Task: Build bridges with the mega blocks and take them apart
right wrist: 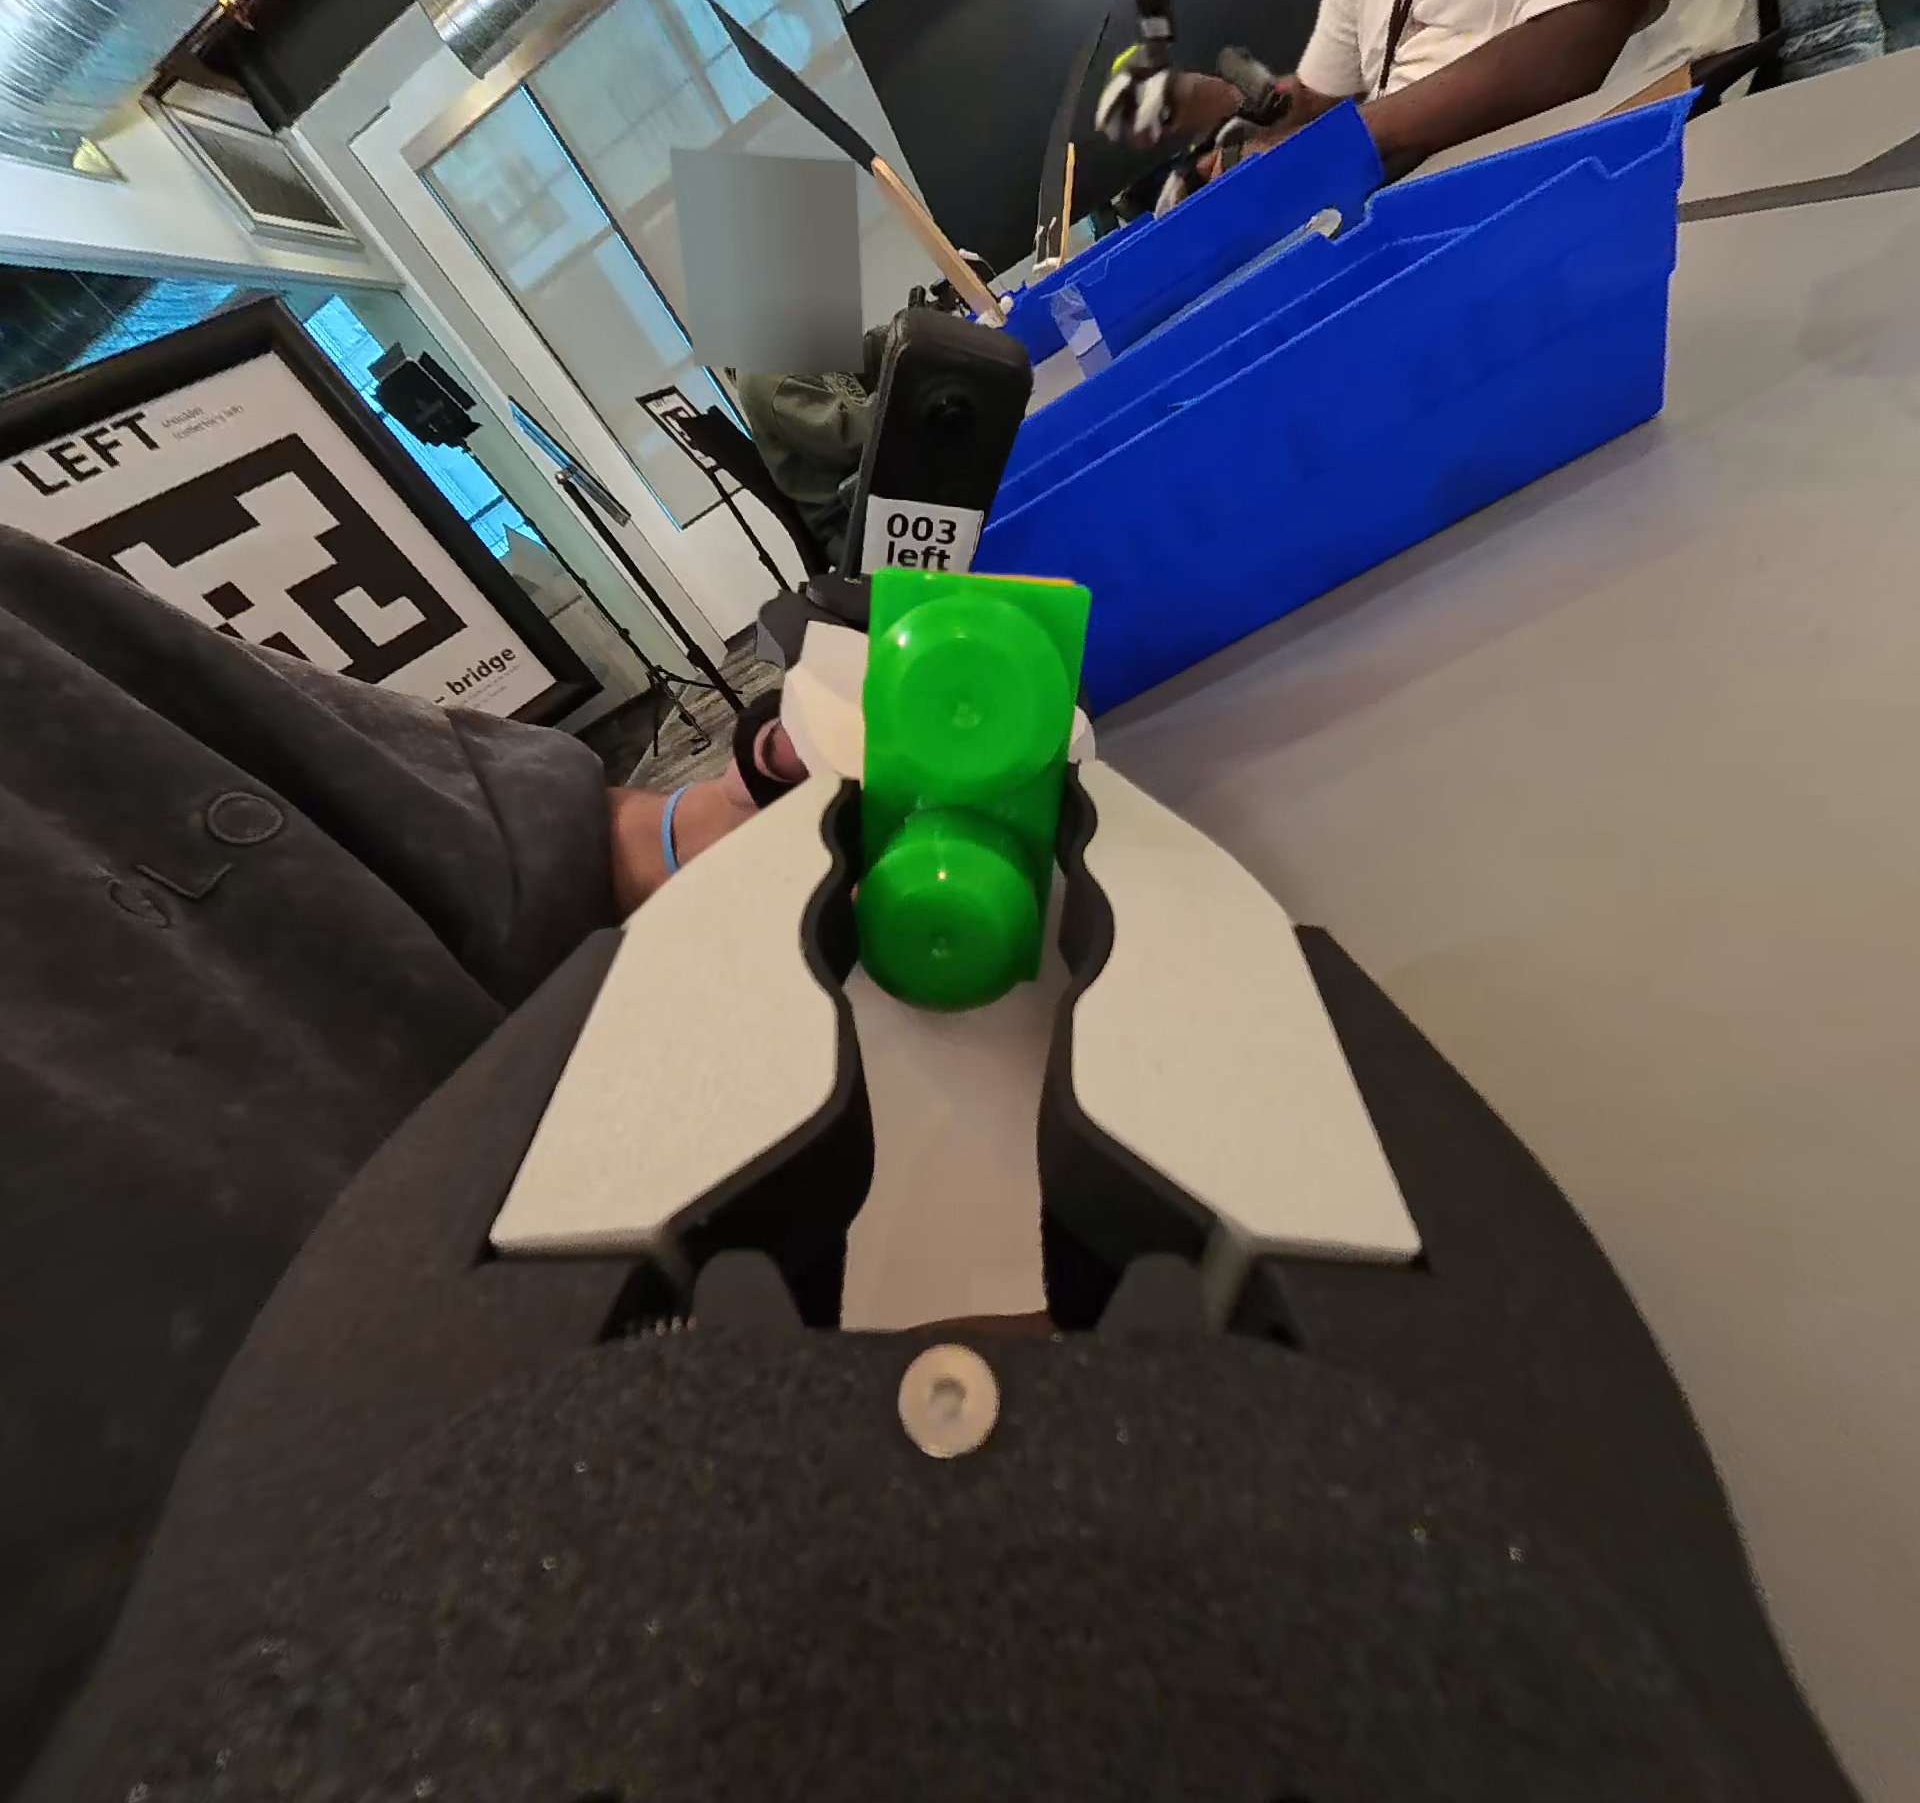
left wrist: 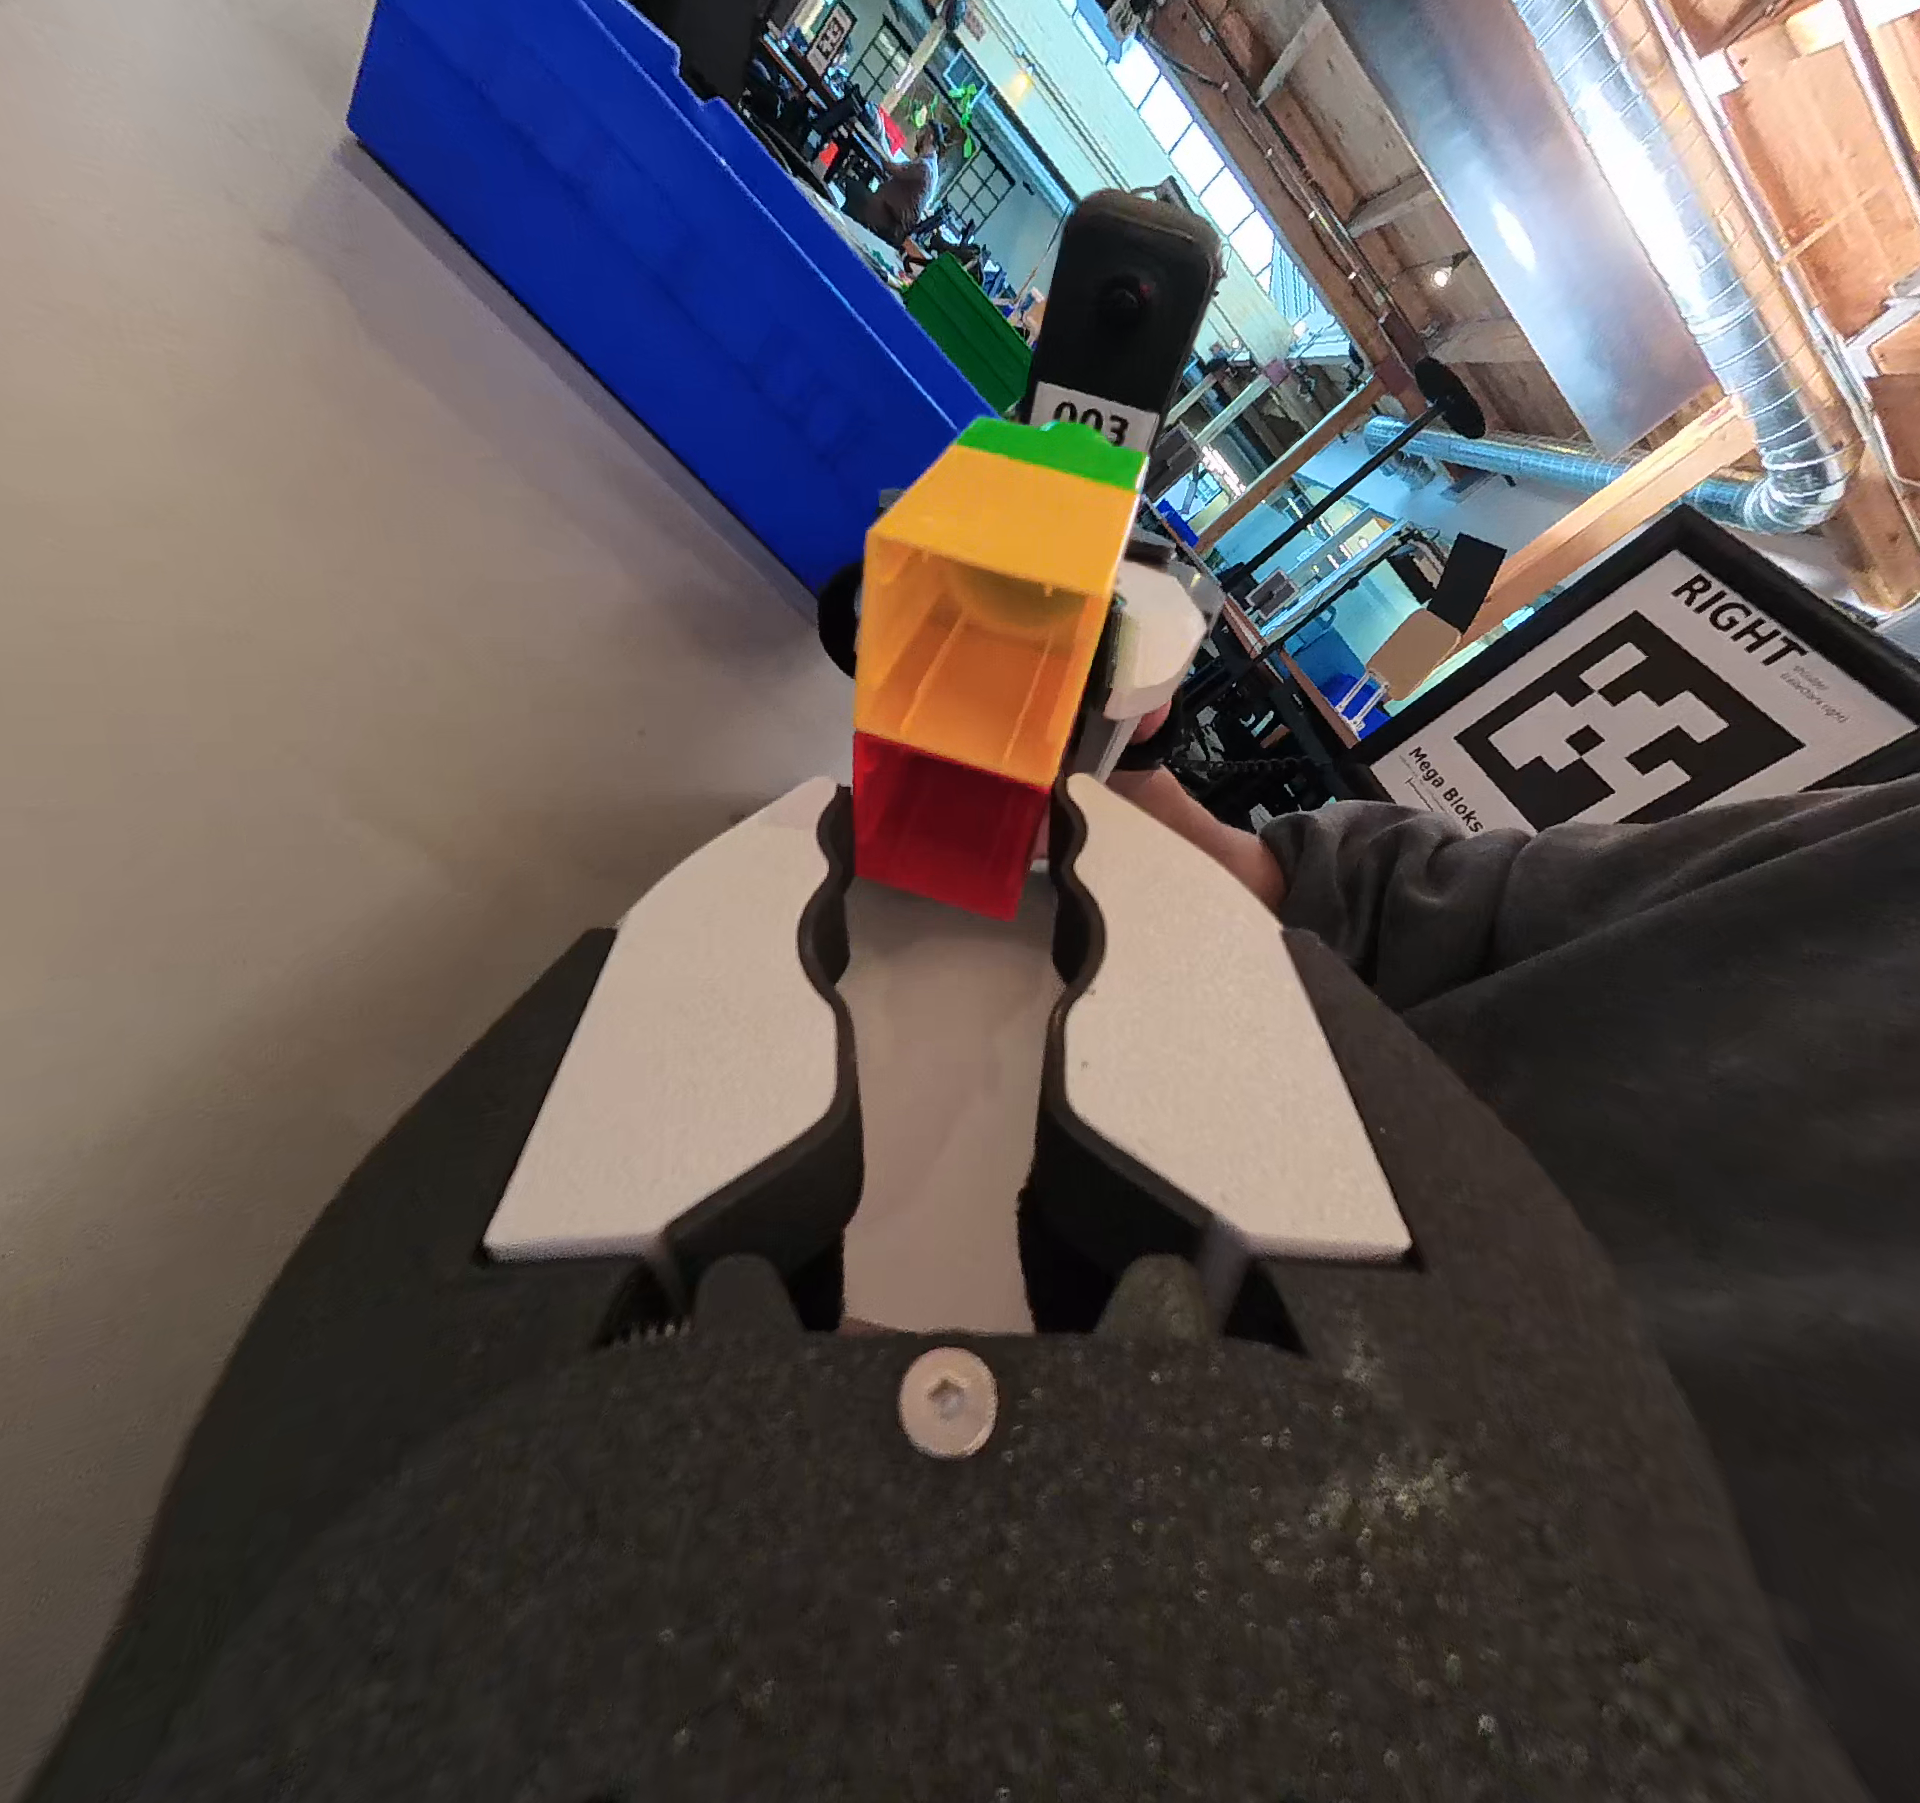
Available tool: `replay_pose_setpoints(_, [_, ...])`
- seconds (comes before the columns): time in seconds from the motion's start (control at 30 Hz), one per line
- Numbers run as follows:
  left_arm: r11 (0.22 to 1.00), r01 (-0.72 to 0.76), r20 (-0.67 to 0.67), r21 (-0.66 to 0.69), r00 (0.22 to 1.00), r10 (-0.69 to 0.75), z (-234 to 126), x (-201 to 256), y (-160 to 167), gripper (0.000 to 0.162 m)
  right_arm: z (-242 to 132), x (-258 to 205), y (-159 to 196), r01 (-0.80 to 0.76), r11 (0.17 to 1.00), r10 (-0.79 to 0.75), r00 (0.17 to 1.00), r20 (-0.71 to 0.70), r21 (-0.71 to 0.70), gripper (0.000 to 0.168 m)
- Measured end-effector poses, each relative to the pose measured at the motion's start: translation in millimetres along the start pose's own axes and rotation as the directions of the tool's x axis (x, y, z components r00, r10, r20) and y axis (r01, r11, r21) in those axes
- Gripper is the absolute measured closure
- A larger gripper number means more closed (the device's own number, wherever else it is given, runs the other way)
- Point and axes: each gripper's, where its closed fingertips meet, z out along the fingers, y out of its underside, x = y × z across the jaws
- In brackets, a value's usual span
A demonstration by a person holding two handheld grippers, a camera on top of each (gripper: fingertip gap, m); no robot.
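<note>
- Blocks: my left gripper (left wrist: pixel 951 823) clamps the hollow red plastic block (left wrist: pixel 951 834), joined to a yellow block (left wrist: pixel 987 631).
- My right gripper (right wrist: pixel 961 880) clamps the two-studded green block (right wrist: pixel 966 777).

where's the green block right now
In the right wrist view the green block sits centre frame, clamped by the right gripper, stuck to the yellow block, with the blue bin behind.

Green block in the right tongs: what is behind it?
A sliver of the yellow block shows behind the green block. The left wrist view shows that yellow block and a red block in the left tongs. The joint between them is hidden.
</note>
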Motion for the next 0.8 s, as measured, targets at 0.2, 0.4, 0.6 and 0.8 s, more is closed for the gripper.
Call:
replay_pose_setpoints(0.2, [0.999,-0.034,0.02,0.023,0.999,0.034,-1.4,1.8,-6.9,0.125,-1.5,-0.4,-8.6,-0.003,1.0,0.004,1.0,-0.006,0.031,0.132])
replay_pose_setpoints(0.4, [0.894,-0.441,0.549,-0.077,0.73,0.407,-38.3,-47.3,-27.3,0.08,-11.9,13.5,-13.2,0.015,0.999,-0.011,0.995,-0.099,0.032,0.132])
replay_pose_setpoints(0.6, [0.874,-0.481,0.496,-0.077,0.741,0.452,-28.9,-24.9,-20.3,0.078,-141.9,30.5,-130.5,0.213,0.977,-0.173,0.706,-0.687,-0.027,0.132])
replay_pose_setpoints(0.8, [0.902,-0.428,0.455,-0.053,0.794,0.403,-26.6,-22.6,-19.3,0.084,-278.4,118.4,-152.3,-0.197,0.968,-0.094,0.284,-0.954,-0.154,0.132])
